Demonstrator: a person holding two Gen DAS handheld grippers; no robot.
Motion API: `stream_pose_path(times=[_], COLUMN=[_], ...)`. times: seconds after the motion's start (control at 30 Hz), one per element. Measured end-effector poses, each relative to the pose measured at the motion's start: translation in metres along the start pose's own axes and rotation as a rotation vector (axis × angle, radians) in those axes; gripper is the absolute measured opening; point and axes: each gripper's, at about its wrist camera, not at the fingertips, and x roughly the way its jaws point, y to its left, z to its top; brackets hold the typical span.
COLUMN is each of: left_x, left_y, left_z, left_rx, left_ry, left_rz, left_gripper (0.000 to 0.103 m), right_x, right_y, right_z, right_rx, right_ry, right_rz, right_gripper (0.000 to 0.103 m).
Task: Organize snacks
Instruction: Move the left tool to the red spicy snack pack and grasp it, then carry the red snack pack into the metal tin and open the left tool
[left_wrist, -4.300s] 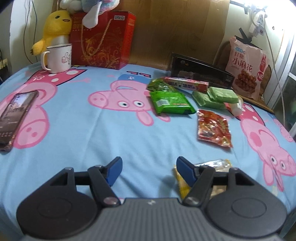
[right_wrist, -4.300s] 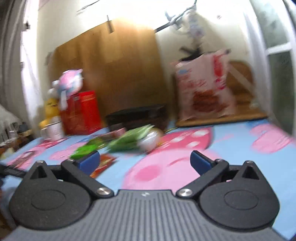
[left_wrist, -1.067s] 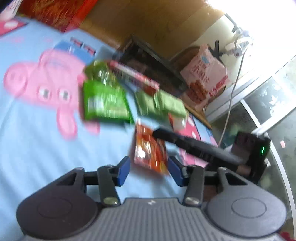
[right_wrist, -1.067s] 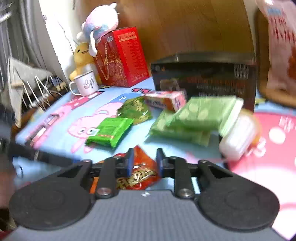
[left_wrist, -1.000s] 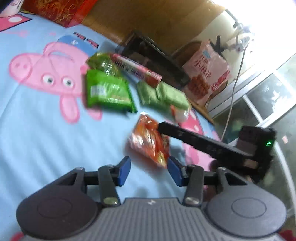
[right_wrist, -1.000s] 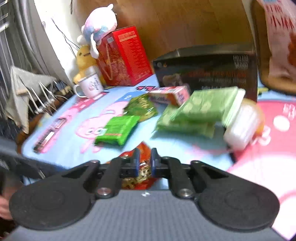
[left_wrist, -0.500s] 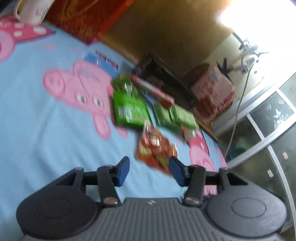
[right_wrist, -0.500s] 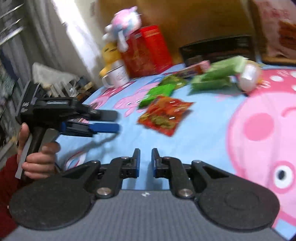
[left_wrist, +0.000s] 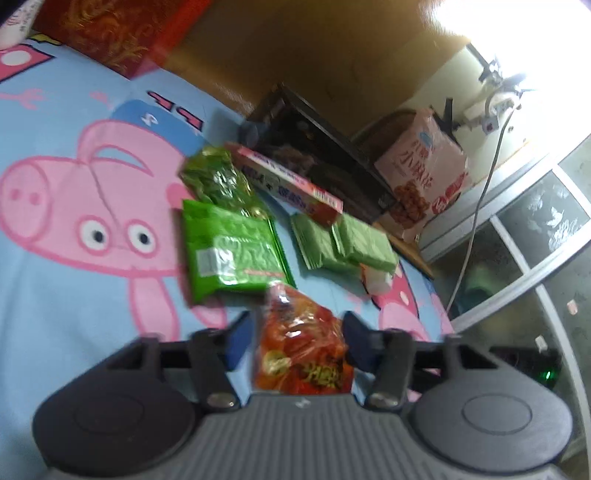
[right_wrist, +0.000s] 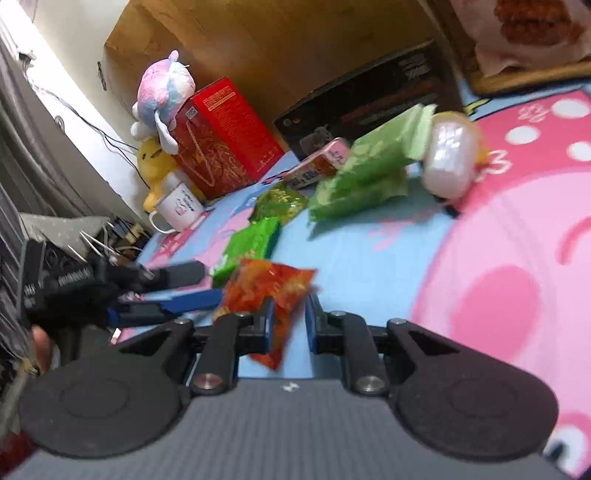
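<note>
A red-orange snack packet (left_wrist: 299, 343) lies on the blue pig-print sheet (left_wrist: 74, 295), just below a bright green packet (left_wrist: 232, 254). My left gripper (left_wrist: 295, 319) straddles the red packet, its blue pads close beside the edges and closing in, with no clear squeeze showing. In the right wrist view this left gripper (right_wrist: 212, 284) reaches in from the left to the packet (right_wrist: 269, 284). My right gripper (right_wrist: 290, 301) is shut to a narrow slit at the packet's near corner. Orange foil shows in the slit, and I cannot see whether it is pinched.
Behind lie a dark green crinkly packet (left_wrist: 216, 181), a long pink box (left_wrist: 284, 184), pale green packs (left_wrist: 343, 243) and a white round pack (right_wrist: 448, 158). A black box (left_wrist: 314, 155), a red gift box (right_wrist: 221, 147), a mug (right_wrist: 179, 206) and plush toys (right_wrist: 162, 99) line the headboard.
My left gripper has pushed forward, so the red packet now sits between its jaws. My right gripper has rolled and closed in on the packet's other side, still shut.
</note>
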Motion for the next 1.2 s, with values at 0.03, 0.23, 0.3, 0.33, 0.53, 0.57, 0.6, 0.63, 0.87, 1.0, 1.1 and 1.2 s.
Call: stream_pose_path(times=[0.03,0.23,0.3,0.33,0.53,0.57,0.6,0.63,0.87,1.0,1.1,1.2], left_x=[0.000,-0.018,-0.028,-0.033,-0.057,-0.060,-0.060,-0.061,-0.059,-0.052,-0.051,-0.050], left_y=[-0.001,0.008,0.009,0.010,0.006,0.006,0.005,0.004,-0.017,-0.019,-0.014,-0.018], left_z=[-0.002,-0.033,-0.051,-0.061,-0.096,-0.097,-0.098,-0.097,-0.107,-0.115,-0.113,-0.106], left_rx=[0.008,-0.034,-0.047,-0.058,-0.062,-0.063,-0.067,-0.069,-0.009,0.007,-0.022,-0.014], left_ry=[-0.006,0.029,0.030,0.026,0.006,0.008,0.011,0.015,0.045,0.058,0.067,0.070], left_rz=[0.010,-0.038,-0.064,-0.078,-0.091,-0.084,-0.078,-0.073,-0.082,-0.094,-0.111,-0.119], left_gripper=[0.034,0.017,0.016,0.016,0.015,0.014,0.014,0.014,0.028,0.020,0.020,0.020], right_x=[0.003,-0.014,-0.024,-0.030,-0.060,-0.063,-0.064,-0.066,-0.060,-0.053,-0.052,-0.055], right_y=[0.001,0.003,0.006,0.008,0.031,0.036,0.041,0.046,0.063,0.073,0.072,0.065], right_z=[0.000,-0.016,-0.028,-0.035,-0.076,-0.080,-0.084,-0.087,-0.098,-0.107,-0.103,-0.094], right_rx=[0.003,-0.016,-0.027,-0.036,-0.174,-0.211,-0.245,-0.282,-0.447,-0.520,-0.518,-0.465], right_ry=[-0.003,0.018,0.036,0.042,0.057,0.061,0.064,0.067,0.043,0.023,0.016,0.006], right_rz=[0.003,0.031,0.054,0.064,0.114,0.120,0.123,0.126,0.084,0.077,0.065,0.061], right_gripper=[0.022,0.020,0.019,0.019,0.026,0.031,0.033,0.040,0.051,0.049,0.041,0.028])
